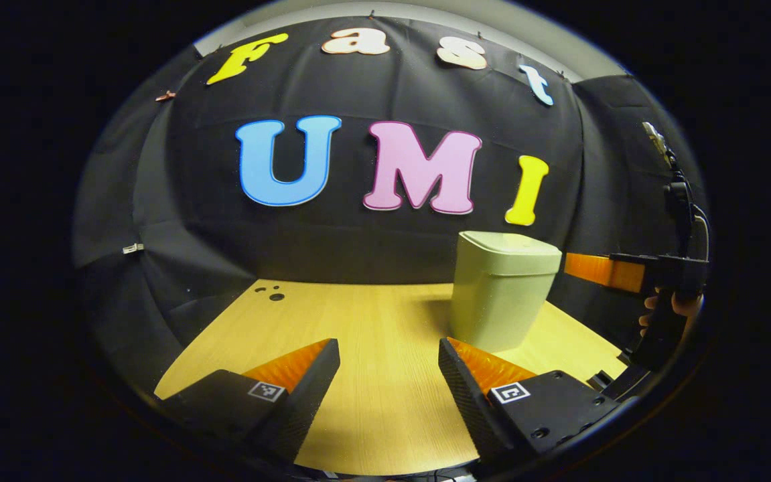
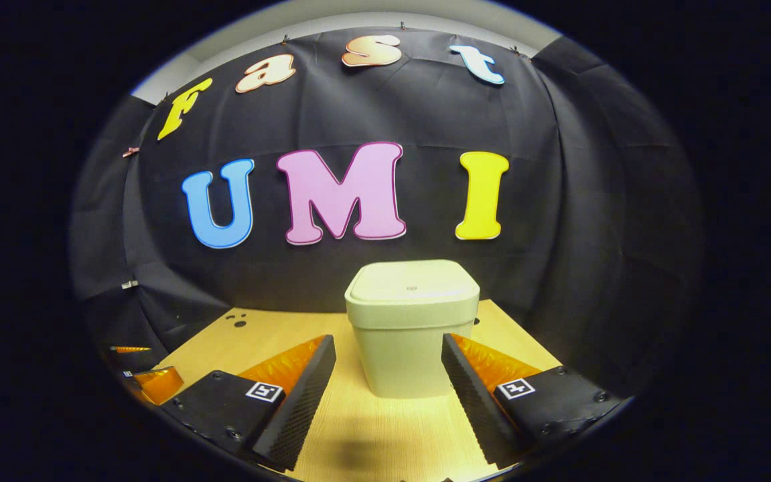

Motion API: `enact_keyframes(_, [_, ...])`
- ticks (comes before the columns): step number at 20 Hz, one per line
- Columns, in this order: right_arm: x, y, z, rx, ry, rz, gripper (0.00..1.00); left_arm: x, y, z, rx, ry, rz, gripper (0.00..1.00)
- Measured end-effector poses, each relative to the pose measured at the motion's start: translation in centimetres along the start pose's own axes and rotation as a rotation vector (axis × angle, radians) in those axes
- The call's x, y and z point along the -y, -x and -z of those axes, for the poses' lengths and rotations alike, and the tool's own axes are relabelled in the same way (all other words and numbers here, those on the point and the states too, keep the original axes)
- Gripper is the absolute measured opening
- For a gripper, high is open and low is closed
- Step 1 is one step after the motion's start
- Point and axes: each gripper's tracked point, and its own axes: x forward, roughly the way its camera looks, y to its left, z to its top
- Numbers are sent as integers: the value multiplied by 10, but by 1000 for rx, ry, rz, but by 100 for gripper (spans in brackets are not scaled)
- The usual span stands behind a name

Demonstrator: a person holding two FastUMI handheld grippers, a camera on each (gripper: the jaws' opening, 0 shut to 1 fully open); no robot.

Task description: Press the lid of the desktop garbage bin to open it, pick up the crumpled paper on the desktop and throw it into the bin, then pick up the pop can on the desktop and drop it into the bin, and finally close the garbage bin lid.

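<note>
- In the left gripper view, the left gripper (image 1: pixel 388 368) hangs over the wooden counter (image 1: pixel 372 321) with its two fingers spread wide and nothing between them.
- The garbage bin (image 1: pixel 502 291) stands upright on the counter ahead of this gripper and off to its right, a little beyond the right fingertip, with its lid (image 1: pixel 511 244) down.
- Further right, past the bin, the right gripper (image 1: pixel 603 270) shows side-on, held by a hand (image 1: pixel 670 309); it sits at about lid height, just beside the bin's upper edge. From this angle I cannot tell whether it touches the bin.
- In the right gripper view, the right gripper (image 2: pixel 388 365) also has its fingers set well apart, holding nothing.
- The garbage bin (image 2: pixel 412 328) stands straight ahead of it, centred in the gap between the fingers and just beyond their tips, not touching them. The lid (image 2: pixel 412 284) lies flat and closed on top.
- At the far lower left of this view, part of the left gripper (image 2: pixel 147 375) shows, low and well apart from the bin.
- A few small dark holes (image 2: pixel 238 320) mark the counter (image 2: pixel 278 331) ahead and to the left, near the black cloth wall.
</note>
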Motion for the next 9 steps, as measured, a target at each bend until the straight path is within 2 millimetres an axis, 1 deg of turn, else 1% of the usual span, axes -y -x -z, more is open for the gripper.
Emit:
enact_keyframes(2, [4, 7, 21, -51, 2, 5, 100, 10, -2, 7, -18, -18, 19, 96])
enact_keyframes(4, [0, 14, 37, -93, -12, -16, 100, 19, -6, 8, -26, -21, 35, 96])
enact_keyframes(7, [0, 16, 60, -148, -3, -39, 100, 24, -12, 15, -42, -30, 23, 96])
enact_keyframes(8, [-2, 19, 64, -165, -10, -56, 100, 25, -14, 16, -48, -31, 16, 96])
enact_keyframes(9, [-5, 19, 63, -167, -18, -72, 100, 26, -16, 17, -49, -32, 8, 96])
